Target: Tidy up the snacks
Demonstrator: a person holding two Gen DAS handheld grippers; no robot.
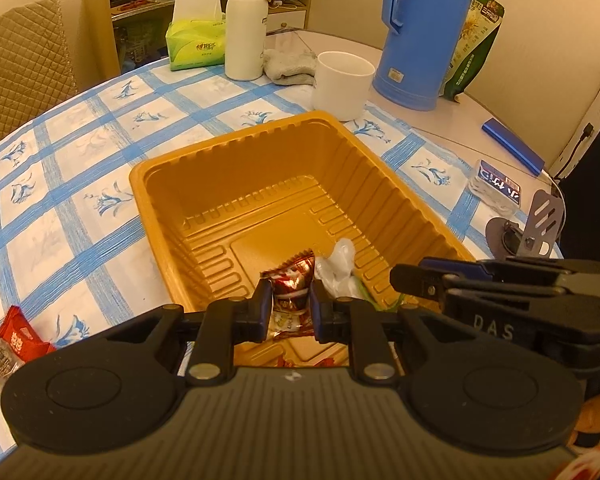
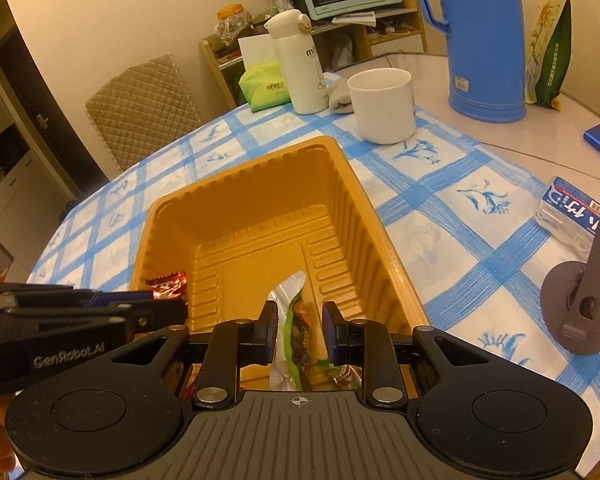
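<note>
An orange plastic tray [image 1: 220,168] sits on the blue-checked tablecloth, and both grippers hang over its near end. My left gripper [image 1: 291,300] is shut on a shiny red-brown snack packet [image 1: 290,292]; in the right wrist view that packet [image 2: 168,285] sticks out from the left gripper [image 2: 180,308]. My right gripper [image 2: 300,320] is shut on a green-and-white snack packet [image 2: 294,312] that stands upright between its pads. In the left wrist view the right gripper [image 1: 396,280] comes in from the right, with its white packet [image 1: 340,264] poking into the tray.
Red snack packets [image 1: 20,336] lie at the table's near left edge. Behind the tray stand a white mug [image 1: 342,84], blue jug [image 1: 424,32], white flask [image 1: 246,28], tissue pack [image 1: 196,44] and green bag [image 1: 476,52]. A clear blue-labelled pack [image 2: 572,216] and grey clip stand [image 2: 580,308] sit right.
</note>
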